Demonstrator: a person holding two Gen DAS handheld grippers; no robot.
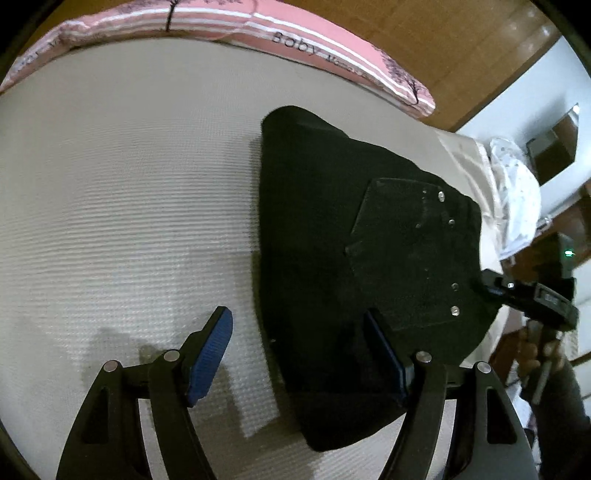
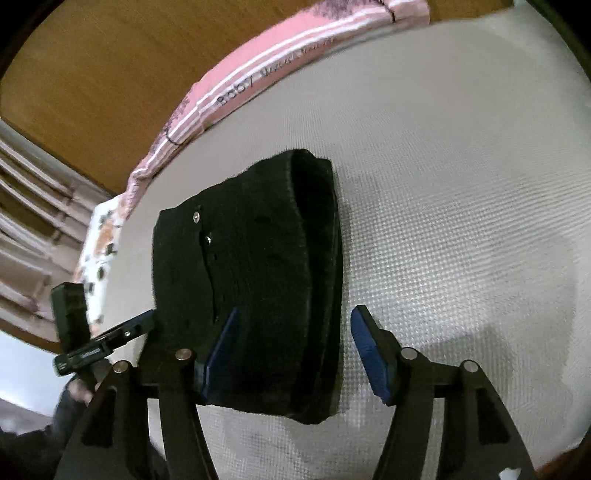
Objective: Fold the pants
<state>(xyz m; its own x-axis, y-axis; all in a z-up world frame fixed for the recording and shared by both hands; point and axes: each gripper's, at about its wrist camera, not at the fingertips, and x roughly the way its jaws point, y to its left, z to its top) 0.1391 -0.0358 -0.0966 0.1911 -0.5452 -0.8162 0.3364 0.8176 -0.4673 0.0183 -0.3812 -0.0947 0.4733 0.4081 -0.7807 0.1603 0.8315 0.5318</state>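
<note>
- lying folded into a compact stack, the black pants [image 1: 354,258] sit on a pale, ribbed mattress cover [image 1: 129,221], with a back pocket and small metal rivets facing up.
- in the right wrist view the same pants [image 2: 258,277] show as a thick bundle, the layered fold edge running down its right side.
- the left gripper [image 1: 306,354] is spread wide: its left blue pad hangs over bare mattress, and its right blue pad sits over the near edge of the pants; whether that pad touches the cloth cannot be told.
- nothing is pinched between the left gripper's pads.
- the right gripper [image 2: 295,350] is also spread apart, straddling the near right edge of the bundle: its left pad lies over the dark cloth and its right pad is just beside the fold, over the mattress.
- the right gripper clamps nothing either.
- from the left wrist view, the right gripper's black body appears at the far right edge of the pants, with the person's hand [image 1: 535,354] wrapped around its handle.
- from the right wrist view, the left gripper's body shows at the left edge of the bundle.
- a pink striped blanket [image 1: 258,29] printed with the word "baby" lies along the far edge of the mattress, well apart from the pants.
- a brown wooden headboard [image 2: 92,74] stands behind the blanket.
- white patterned cloth [image 1: 517,199] is bunched beyond the mattress corner.
</note>
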